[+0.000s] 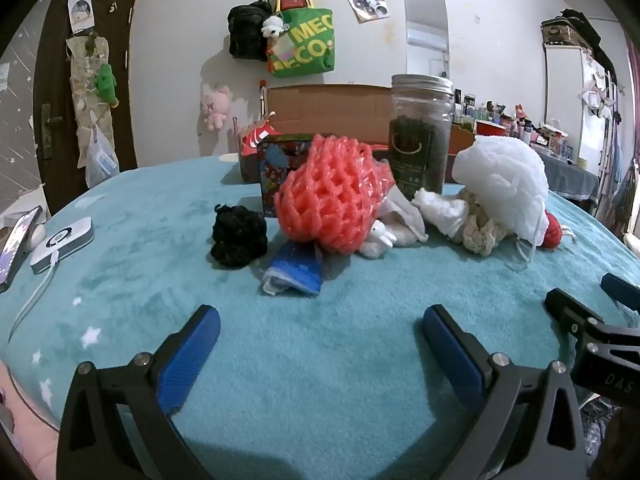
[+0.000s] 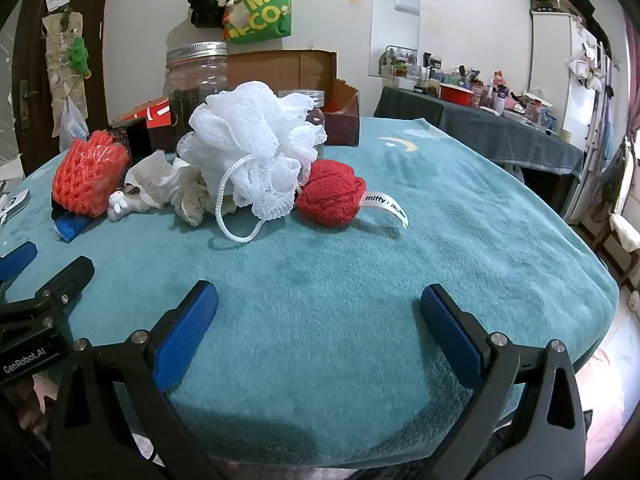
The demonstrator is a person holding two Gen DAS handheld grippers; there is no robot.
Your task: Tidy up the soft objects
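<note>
Both the left gripper (image 1: pixel 320 344) and right gripper (image 2: pixel 318 320) hover with fingers apart and empty over the teal blanket (image 2: pixel 440 200); soft pile sits ahead mid-table, white mesh pouf (image 2: pixel 252 140) looks light, squashy—grab its rope loop (image 2: pixel 232 204) or bunched middle.

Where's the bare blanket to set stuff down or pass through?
Free: the blanket right of the red plush ball out to the edge, the strip between both hand-held grippers and the pile, and the patch between the black scrunchie and the power bank. Crowded: pink foam net through white loofah, against the jar.
</note>
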